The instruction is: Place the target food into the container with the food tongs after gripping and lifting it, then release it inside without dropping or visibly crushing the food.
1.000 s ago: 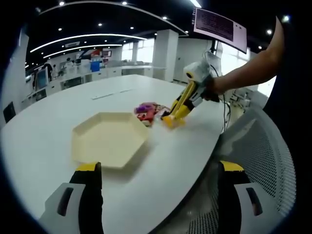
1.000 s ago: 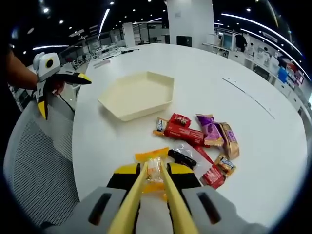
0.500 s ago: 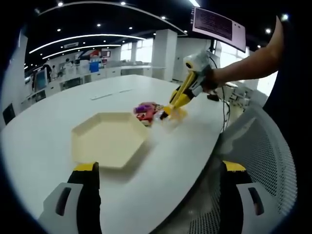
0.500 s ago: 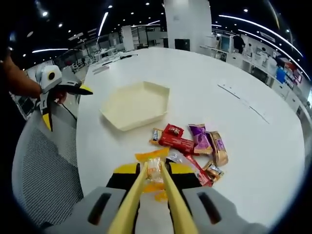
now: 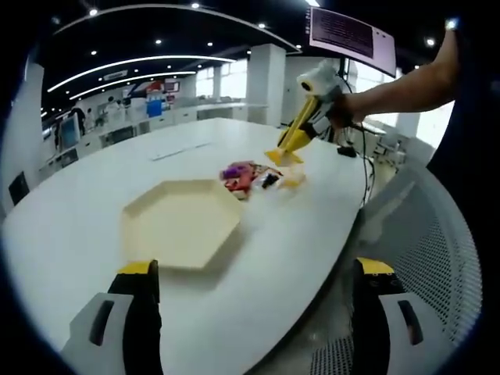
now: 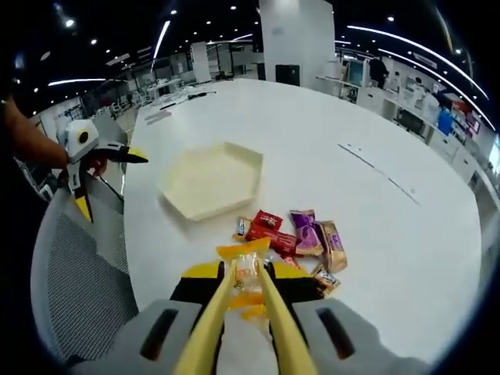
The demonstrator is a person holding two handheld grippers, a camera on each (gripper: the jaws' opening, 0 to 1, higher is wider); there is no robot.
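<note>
While I hold the right gripper [image 6: 245, 275] above the table [image 6: 375, 234], its jaws pinch the yellow food tongs [image 6: 244, 312], whose long axis runs straight ahead along the jaws, and the tong tips clamp a clear-and-orange candy wrapper [image 6: 246, 264] that is lifted clear of the tabletop. In the left gripper view I see those tongs [image 5: 294, 137] slanting down toward the snack pile [image 5: 250, 176], with the hexagonal cream tray [image 5: 181, 225] lying near the pile, apart from it. My left gripper [image 5: 250, 312] hangs at the table edge with its jaws spread wide, holding nothing.
</note>
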